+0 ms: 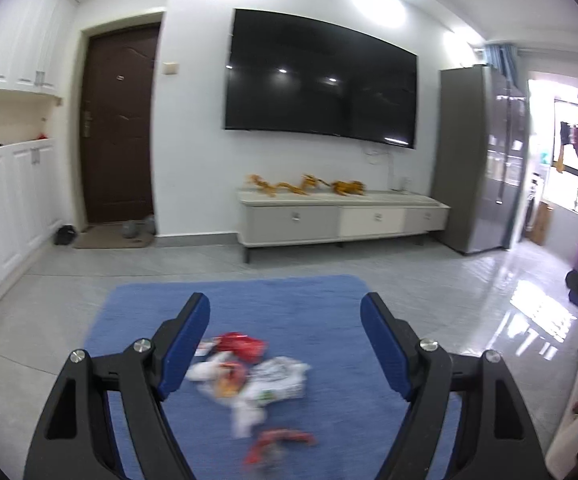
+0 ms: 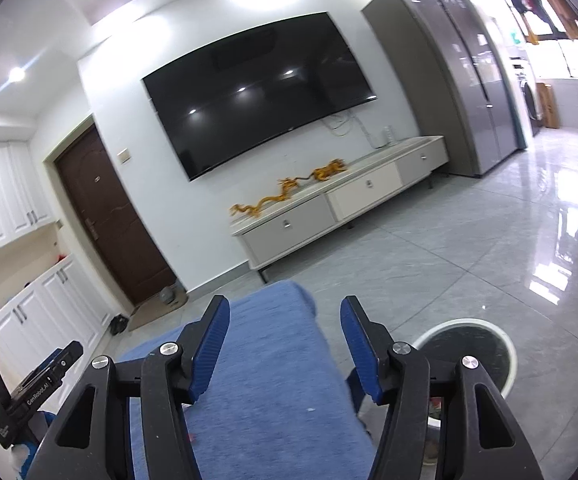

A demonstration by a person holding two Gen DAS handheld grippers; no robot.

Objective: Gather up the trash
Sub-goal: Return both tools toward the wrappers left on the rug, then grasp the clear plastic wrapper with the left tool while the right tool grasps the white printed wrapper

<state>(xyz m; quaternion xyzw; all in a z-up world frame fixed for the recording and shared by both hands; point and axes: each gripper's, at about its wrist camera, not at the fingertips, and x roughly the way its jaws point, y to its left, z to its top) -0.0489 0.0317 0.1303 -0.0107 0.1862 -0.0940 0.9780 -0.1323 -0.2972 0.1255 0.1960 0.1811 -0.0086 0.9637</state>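
The left hand-held gripper point(image 1: 285, 320) hangs spread over the blurred heap of crumpled red-and-white wrappers point(image 1: 249, 376) on the blue rug point(image 1: 321, 300), apparently lining up a grab; the right hand-held gripper point(image 2: 285, 324), also spread and empty, sits just left of the round white-rimmed bin point(image 2: 485, 344).

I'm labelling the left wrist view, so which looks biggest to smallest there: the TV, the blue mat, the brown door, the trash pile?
1. Blue mat and TV: close, and the mat is nearer, so unranked.
2. Brown door.
3. Trash pile.
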